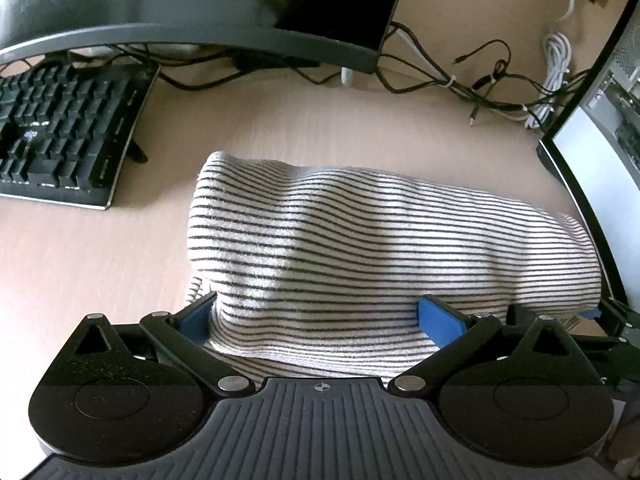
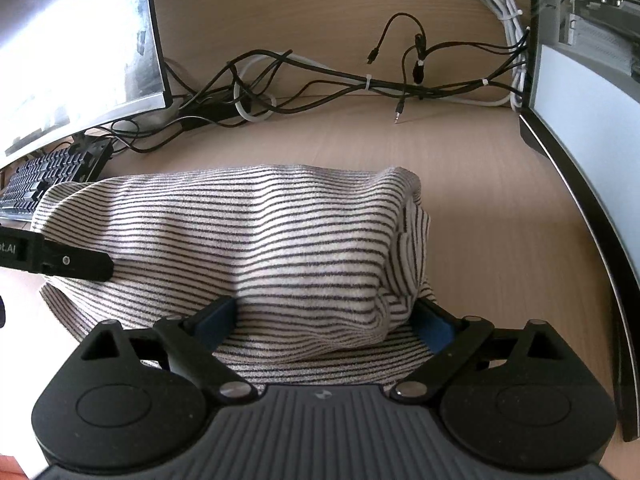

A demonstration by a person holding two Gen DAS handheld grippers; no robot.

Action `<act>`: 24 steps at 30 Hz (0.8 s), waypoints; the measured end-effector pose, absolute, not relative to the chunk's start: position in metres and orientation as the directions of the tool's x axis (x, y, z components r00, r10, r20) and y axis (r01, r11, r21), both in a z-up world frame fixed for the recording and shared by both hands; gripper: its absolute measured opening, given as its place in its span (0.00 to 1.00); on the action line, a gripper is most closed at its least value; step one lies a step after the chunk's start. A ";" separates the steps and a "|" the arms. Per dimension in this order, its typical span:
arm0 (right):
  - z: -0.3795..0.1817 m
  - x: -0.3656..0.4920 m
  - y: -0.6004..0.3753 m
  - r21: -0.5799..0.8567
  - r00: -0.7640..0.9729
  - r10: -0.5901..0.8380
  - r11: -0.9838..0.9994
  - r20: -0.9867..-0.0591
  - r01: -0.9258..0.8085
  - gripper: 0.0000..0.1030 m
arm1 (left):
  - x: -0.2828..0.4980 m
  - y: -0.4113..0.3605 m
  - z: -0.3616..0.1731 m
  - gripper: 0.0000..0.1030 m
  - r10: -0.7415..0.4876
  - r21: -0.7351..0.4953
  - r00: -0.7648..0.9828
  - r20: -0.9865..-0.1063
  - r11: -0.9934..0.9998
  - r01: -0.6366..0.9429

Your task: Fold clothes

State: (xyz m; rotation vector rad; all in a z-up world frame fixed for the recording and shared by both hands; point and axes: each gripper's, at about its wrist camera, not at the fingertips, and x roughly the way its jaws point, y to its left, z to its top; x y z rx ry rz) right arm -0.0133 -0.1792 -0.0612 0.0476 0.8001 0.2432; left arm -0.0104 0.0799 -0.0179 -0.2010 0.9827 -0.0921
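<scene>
Striped knit garment [image 1: 360,248], cream with thin dark lines, lies bunched in a soft roll on the pale wood-grain surface [image 1: 100,260], between the keyboard [image 1: 60,136] and the computer case [image 1: 608,152].

Left gripper [image 1: 320,316] sits low and level at the near edge of the roll, pointing forward over it. Jaws wide apart, blue pads [image 1: 440,320] on either side of a fold of cloth; fabric fills the gap and touches both pads, but not pinched flat.

Right gripper [image 2: 326,320] same pose at the roll's right end, just beside the left one. Jaws also wide, straddling the bunched end; cloth presses against both pads [image 2: 434,330].

Texture: ribbed, slightly fuzzy knit, rounded folds, loose layer trailing under both grippers.

Tangle of black and white cables [image 2: 320,80] lies along the back wall. Monitor [image 2: 80,40] is at rear left.
</scene>
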 end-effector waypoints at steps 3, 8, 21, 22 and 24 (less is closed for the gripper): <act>-0.062 -0.014 -0.178 0.131 0.672 0.233 0.971 -0.703 -0.199 0.94 | -0.009 0.079 -0.020 1.00 -0.170 -0.205 0.549 -0.818 0.979 -0.001; -0.062 -0.013 -0.177 0.127 0.671 0.232 0.971 -0.704 -0.203 0.96 | -0.007 0.080 -0.018 1.00 -0.177 -0.191 0.530 -0.829 0.981 0.027; -0.011 -0.022 -0.192 0.152 0.742 0.235 0.972 -0.628 -0.179 0.91 | -0.007 0.119 0.002 0.62 -0.227 -0.321 0.549 -0.804 0.943 -0.081; -0.004 -0.023 -0.195 0.169 0.751 0.245 0.969 -0.613 -0.178 0.90 | -0.007 0.119 0.000 0.62 -0.226 -0.321 0.552 -0.803 0.944 -0.081; -0.005 -0.014 -0.198 0.202 0.732 0.266 0.963 -0.627 -0.177 0.83 | -0.006 0.116 0.000 0.62 -0.221 -0.308 0.561 -0.798 0.949 -0.065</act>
